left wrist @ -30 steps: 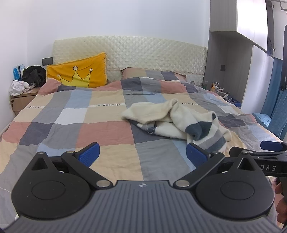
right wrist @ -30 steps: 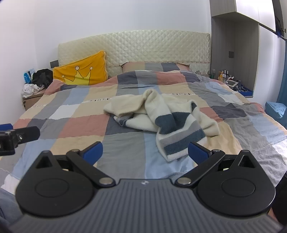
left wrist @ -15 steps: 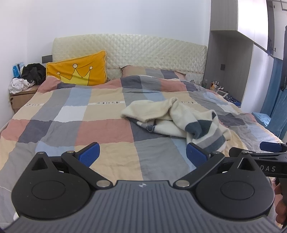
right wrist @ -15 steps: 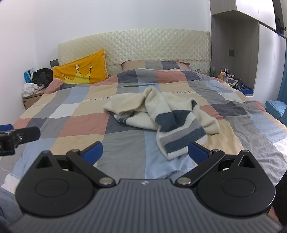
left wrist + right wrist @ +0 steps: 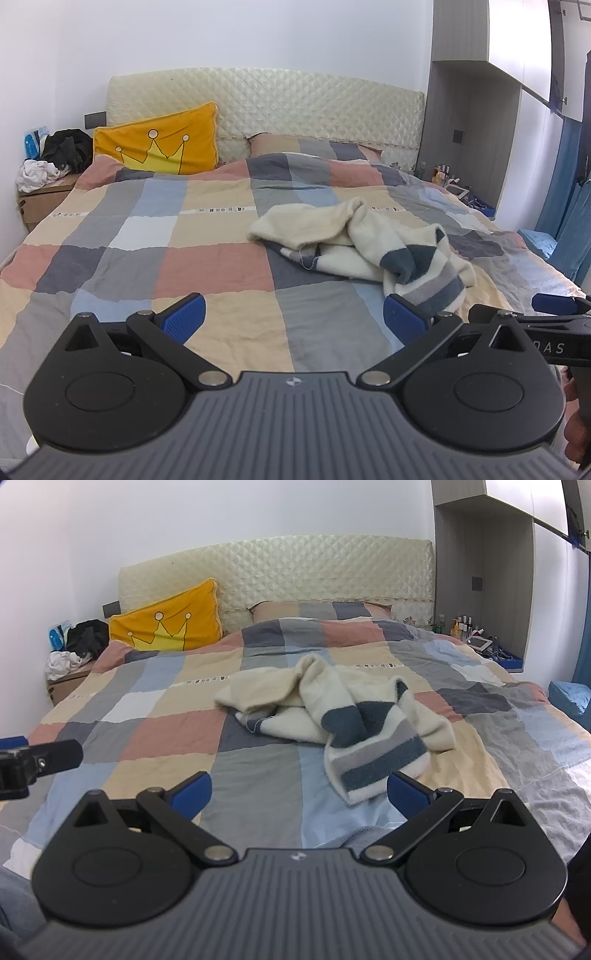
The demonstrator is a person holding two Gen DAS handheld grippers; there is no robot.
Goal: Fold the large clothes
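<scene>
Crumpled cream striped sweater (image 5: 332, 716) on bed (image 5: 155, 734)

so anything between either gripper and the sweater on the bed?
Nothing visible. The crumpled cream striped sweater lies alone on the patchwork duvet; only bare duvet lies between it and the open left gripper and open right gripper.

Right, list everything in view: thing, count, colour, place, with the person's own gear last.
sweater: one, cream with dark teal and grey stripes, crumpled mid-bed
bed cover: one, checked pink, grey, blue and beige, over the whole bed
crown cushion: one, yellow, against the headboard, left side
pillow: one, checked like the cover, at the headboard
headboard: one, cream quilted, by the wall
bedside box: one, brown cardboard, left of the bed, clothes piled on top
bottles: several, small, in the right-hand niche
left gripper: one, black with blue pads, open, empty
right gripper: one, same, open, empty
</scene>
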